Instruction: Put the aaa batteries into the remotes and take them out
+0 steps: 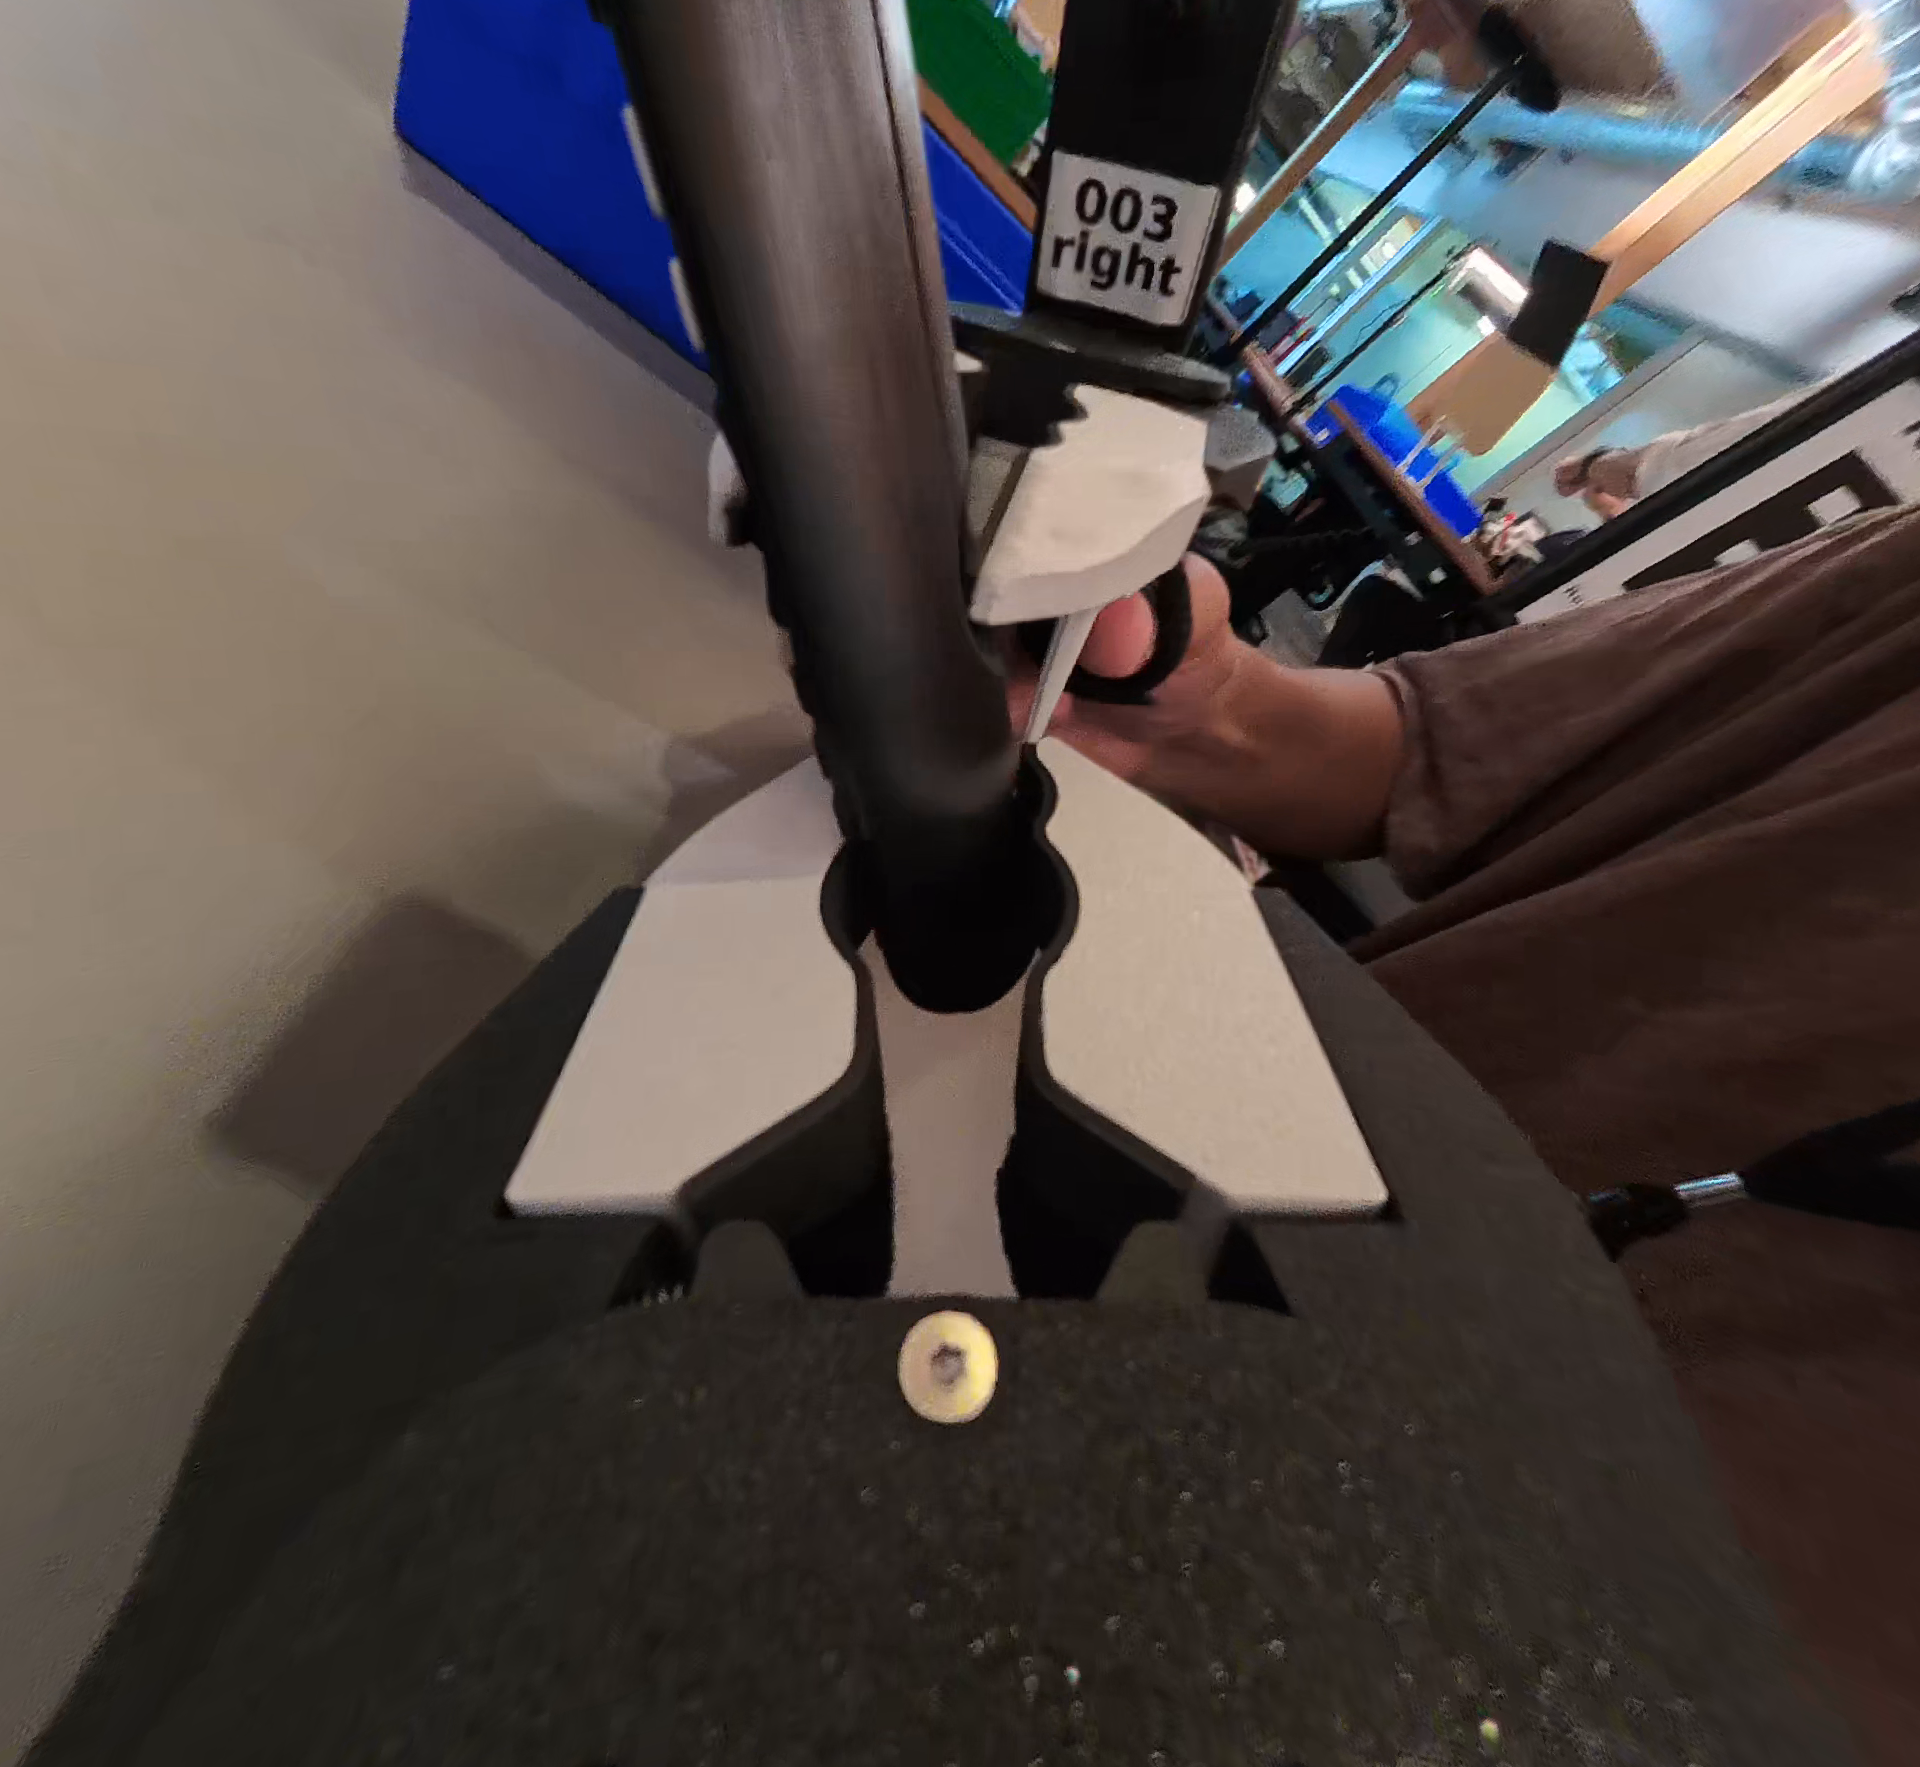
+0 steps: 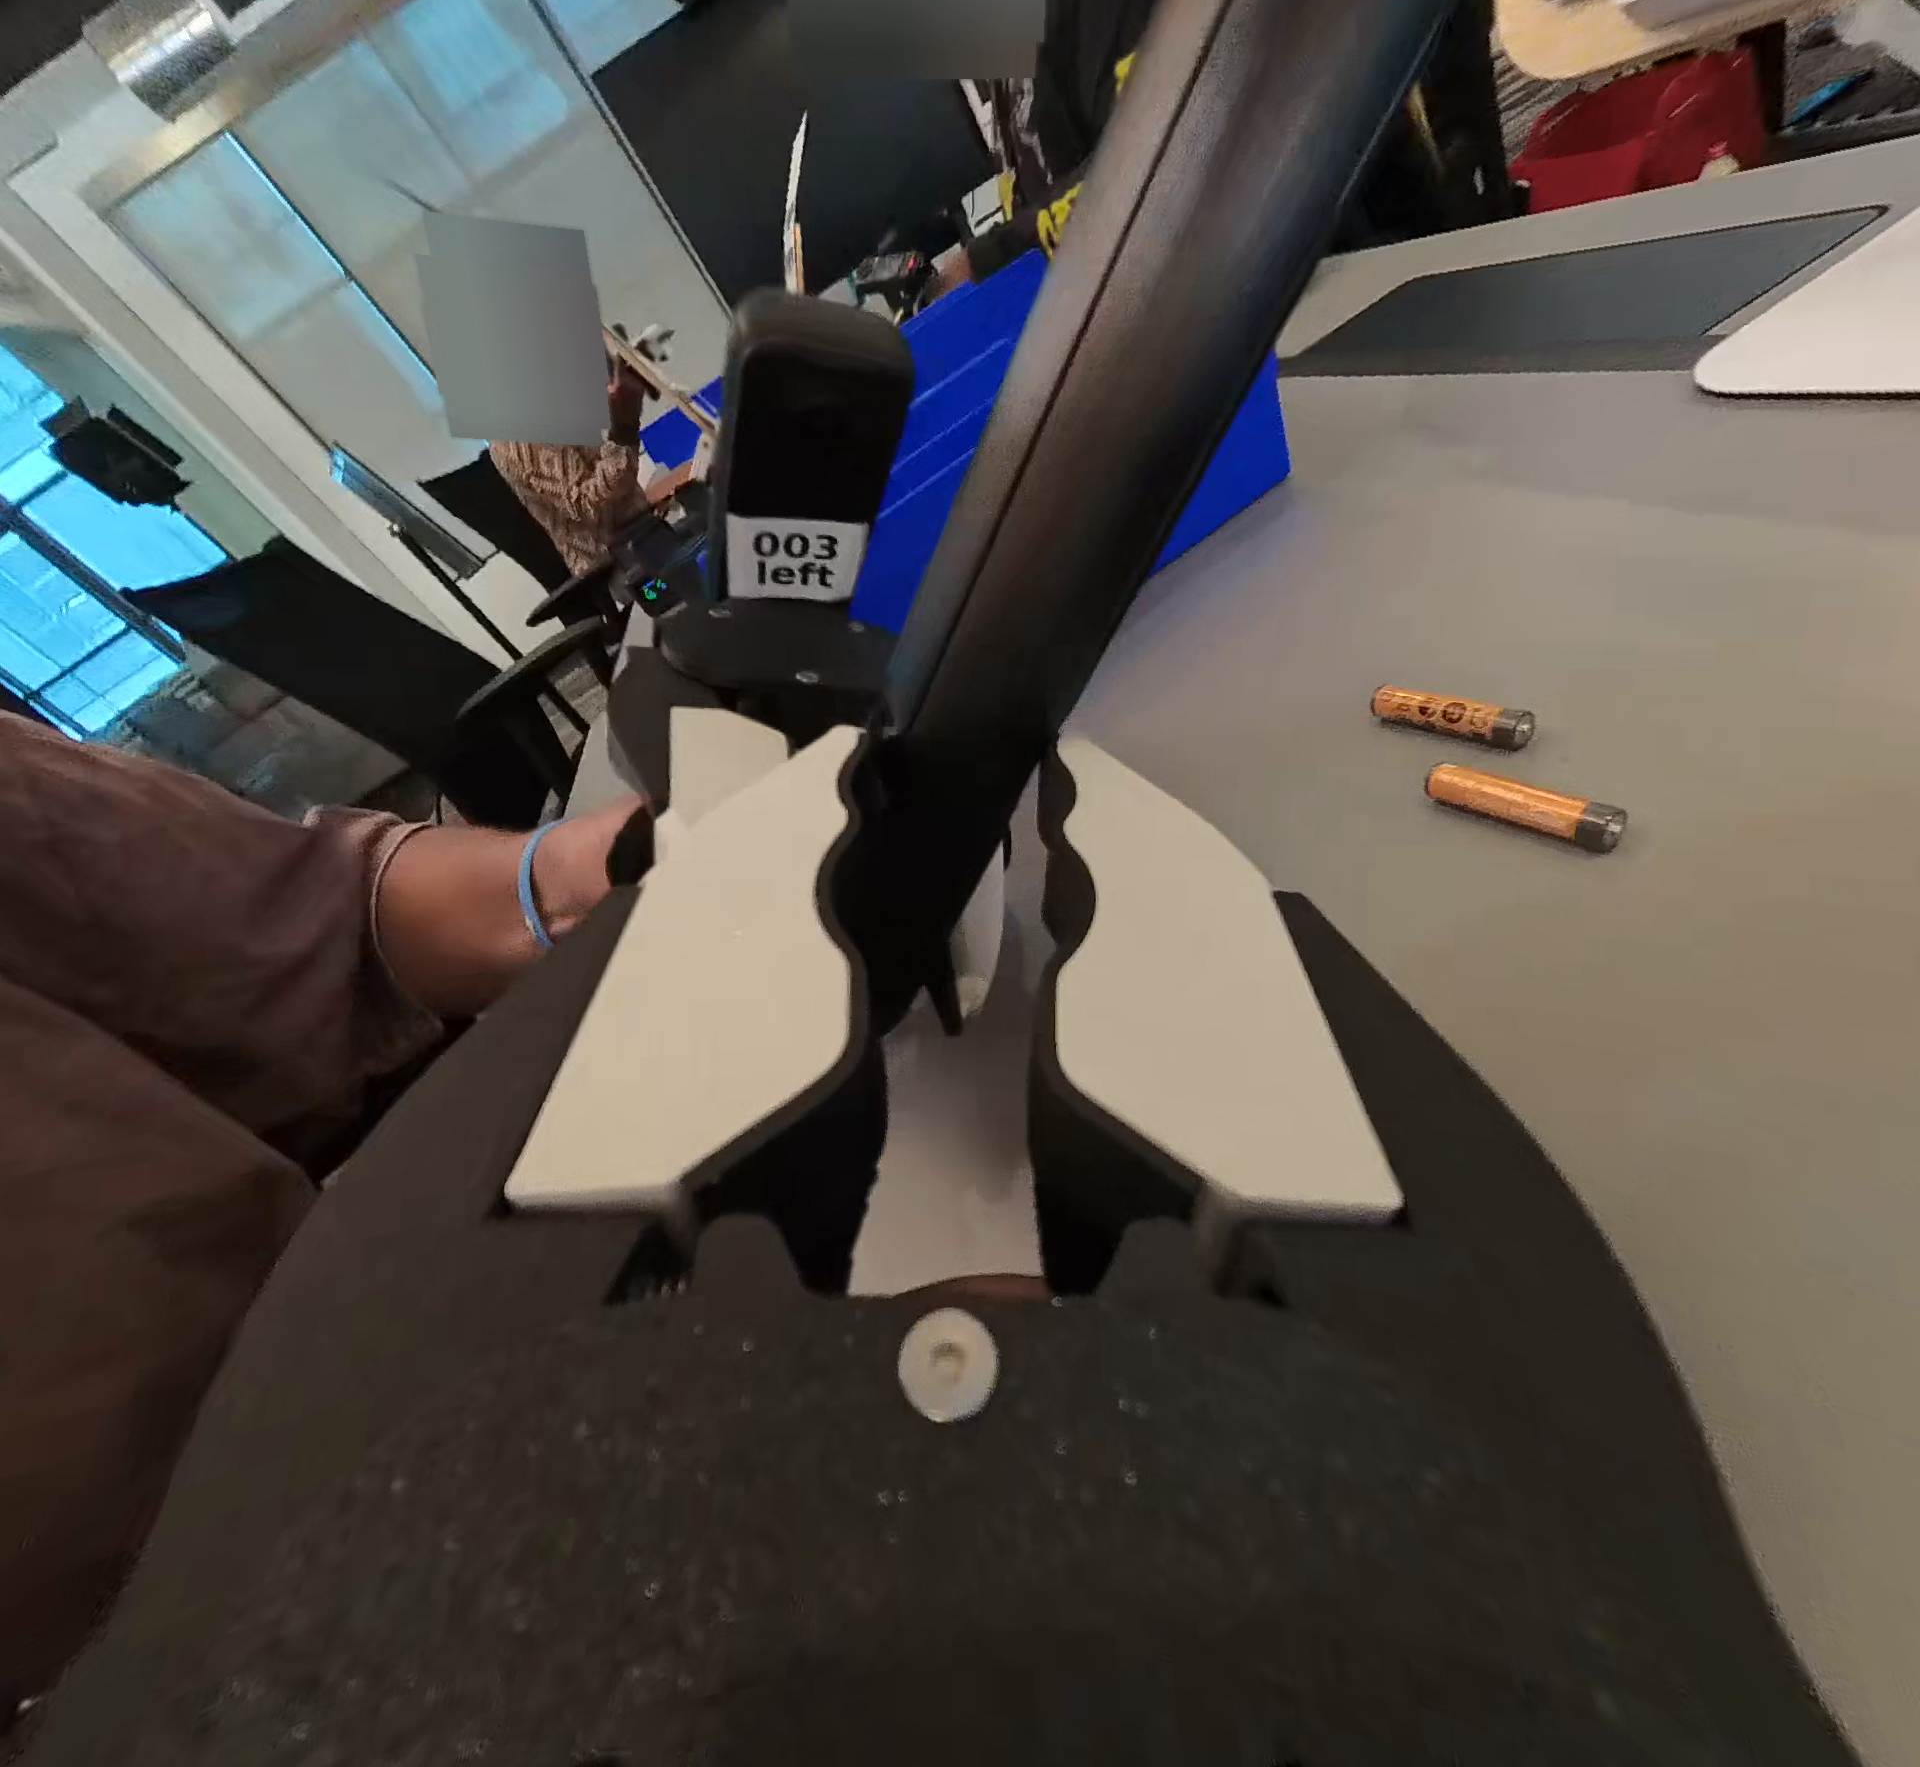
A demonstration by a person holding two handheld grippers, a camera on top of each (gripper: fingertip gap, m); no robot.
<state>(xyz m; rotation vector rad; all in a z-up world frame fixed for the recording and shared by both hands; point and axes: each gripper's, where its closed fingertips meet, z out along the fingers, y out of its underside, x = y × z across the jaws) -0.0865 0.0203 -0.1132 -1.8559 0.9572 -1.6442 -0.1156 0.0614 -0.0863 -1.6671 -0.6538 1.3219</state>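
Currently, held item: the remote, a long black body, spans between both sets of tongs and is clear of the counter.
Left tongs: narrow, closed on the near end of the remote; the dark pads wrap that end on both sides.
Right tongs: partly parted; the left finger lies against the remote's edge, the right finger stands apart from it, so a firm clamp is not confirmed.
Remote long axis: in the right wrist view it runs from the tongs up and to the far right; in the left wrist view it runs from the tongs up and slightly left, toward the other tool.
Remote face: only a smooth dark shell with a lengthwise seam shows; whether the battery door is on or off cannot be told.
Batteries: two orange AAA cells, the far battery and the near battery, lie on the counter well to the right of the right tongs, near each other but not touching, both long axes roughly left to right.
Nearer tool: the right tongs, judged from the right wrist view; the batteries do not show in the left wrist view.
Governing relation: the cells lie to the right of and lower than the raised remote, so a pick calls for the right tongs to release the remote and swing right and down while the left tongs carry it alone.
Risk: the remote may pivot in a one-end grip.
Background: a blue bin stands at the far side of the counter.
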